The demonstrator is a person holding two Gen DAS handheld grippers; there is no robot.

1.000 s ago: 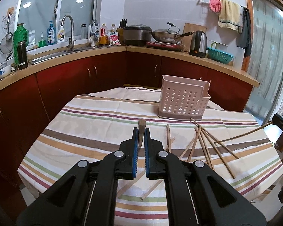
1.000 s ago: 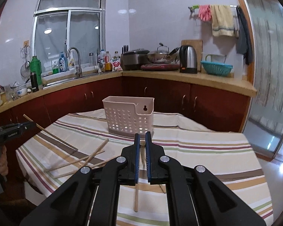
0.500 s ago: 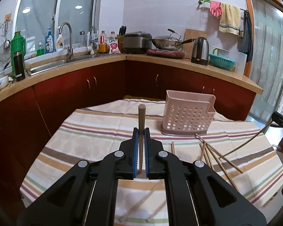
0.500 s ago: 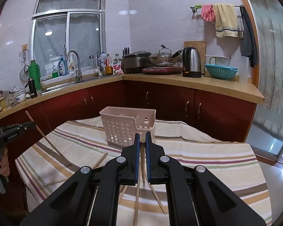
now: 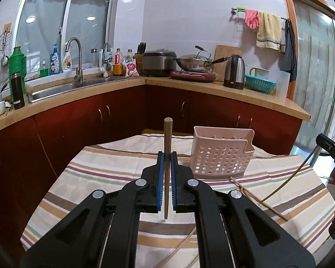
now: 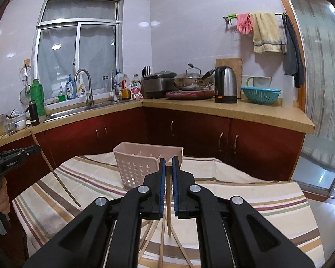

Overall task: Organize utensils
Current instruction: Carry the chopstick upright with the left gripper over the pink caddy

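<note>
My left gripper [image 5: 167, 156] is shut on a wooden chopstick [image 5: 167, 134] that stands nearly upright between the blue pads, above the striped tablecloth [image 5: 105, 172]. The pink perforated utensil basket [image 5: 221, 156] stands just right of it, with a few sticks inside. My right gripper [image 6: 168, 163] is shut on another chopstick [image 6: 168, 214], whose lower end hangs below the jaws, in front of the basket [image 6: 134, 169]. Each view catches the other gripper at its edge with its stick slanting down: the left gripper [image 6: 33, 150] and the right gripper [image 5: 321, 139].
Several loose chopsticks [image 5: 254, 197] lie on the cloth in front of the basket, also seen as chopsticks [image 6: 160, 243] below my right gripper. Dark red cabinets and a counter [image 5: 234, 93] with sink, cooker and kettle wrap behind the table. A person's hand [image 6: 2, 197] holds the left handle.
Both grippers have risen and moved toward the basket with their chopsticks. The left stick has swung from lying forward to standing upright. The table now sits lower in both views.
</note>
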